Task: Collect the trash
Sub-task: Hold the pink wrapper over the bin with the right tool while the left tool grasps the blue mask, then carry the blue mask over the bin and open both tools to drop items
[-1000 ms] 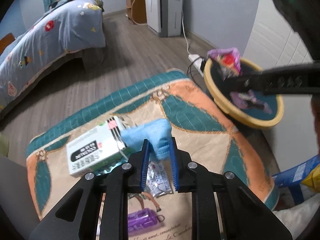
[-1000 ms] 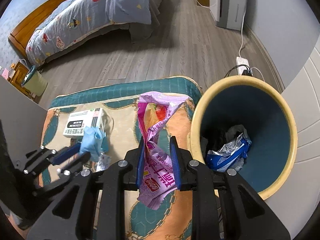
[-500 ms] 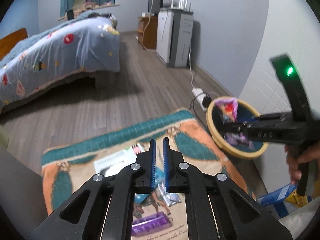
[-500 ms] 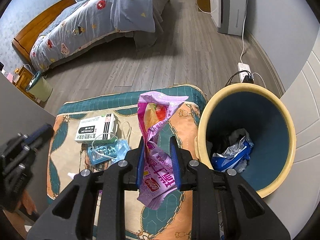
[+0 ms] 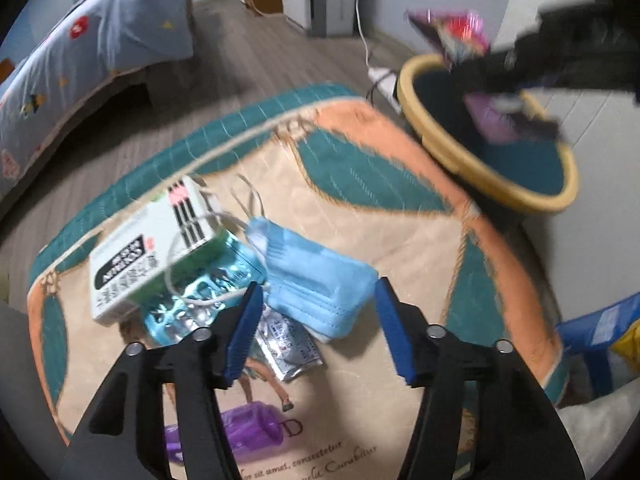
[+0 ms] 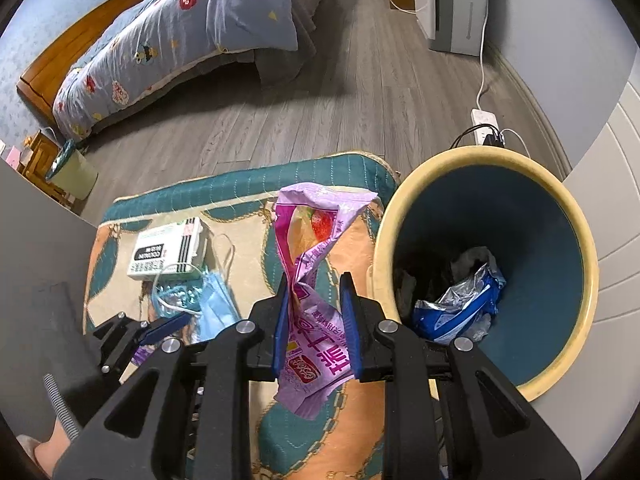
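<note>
Right gripper (image 6: 316,320) up close, clamped on a crumpled pink snack wrapper (image 6: 316,280), held above the quilted mat just beside the bin and not yet over its mouth. Left gripper (image 5: 316,320) is down low over the mat (image 5: 400,240), jaws opening wide, nothing pinched; the blue face mask (image 5: 316,276) lies just past its tips, partly between them, pads not touching it.

Around the mask: a foil sachet (image 5: 288,344) under its near edge, a purple container (image 5: 244,428) nearer the camera, a blue blister pack (image 5: 200,300) and a white box (image 5: 156,244) to the left.

Further out, the yellow-rimmed bin (image 6: 576,240) already holds a blue foil bag (image 6: 460,304) and some dark scraps.

So, my read: a little is binned, the wrapper is about to follow, and the mask, sachet and the rest are left on the mat. Beyond lie the wooden floor and a bed (image 6: 192,28).
</note>
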### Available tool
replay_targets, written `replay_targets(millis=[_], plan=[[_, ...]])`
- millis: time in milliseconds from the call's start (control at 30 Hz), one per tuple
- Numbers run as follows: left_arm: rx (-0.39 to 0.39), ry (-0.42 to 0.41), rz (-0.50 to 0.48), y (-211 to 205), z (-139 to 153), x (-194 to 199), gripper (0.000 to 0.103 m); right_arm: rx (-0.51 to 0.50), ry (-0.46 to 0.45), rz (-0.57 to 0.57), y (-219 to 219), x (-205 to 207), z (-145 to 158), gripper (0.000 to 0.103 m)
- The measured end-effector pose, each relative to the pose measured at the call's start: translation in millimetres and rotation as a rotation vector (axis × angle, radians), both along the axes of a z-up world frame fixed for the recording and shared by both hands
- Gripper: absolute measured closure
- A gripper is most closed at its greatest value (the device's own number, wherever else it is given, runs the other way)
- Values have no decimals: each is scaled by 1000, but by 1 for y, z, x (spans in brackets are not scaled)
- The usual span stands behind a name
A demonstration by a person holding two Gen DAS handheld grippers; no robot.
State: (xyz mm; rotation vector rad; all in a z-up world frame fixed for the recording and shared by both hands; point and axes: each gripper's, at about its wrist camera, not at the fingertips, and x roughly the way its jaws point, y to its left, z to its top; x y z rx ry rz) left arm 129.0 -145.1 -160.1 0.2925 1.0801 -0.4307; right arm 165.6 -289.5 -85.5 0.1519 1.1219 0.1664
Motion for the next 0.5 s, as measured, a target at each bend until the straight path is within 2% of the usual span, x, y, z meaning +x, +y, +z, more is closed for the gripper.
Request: replay_targets(millis=[167, 200, 267, 333, 433, 500], plan=[[23, 29, 0, -5, -14, 5, 39, 5, 4, -3, -10, 0, -3, 80], [31, 27, -1, -6, -16, 5, 44, 6, 4, -5, -12, 0, -3, 80], [36, 27, -11, -6, -15, 6, 65, 13, 2, -12, -17, -1, -2, 80], [13, 24, -20, -6, -9, 7, 76, 22, -3, -20, -22, -2, 0, 80], [-42, -13, -25, -5, 12, 6, 78, 36, -12, -36, -30, -4, 4, 80], [-95, -69, -22, -2, 33, 6, 78, 48, -22, -50, -35, -5, 8, 80]])
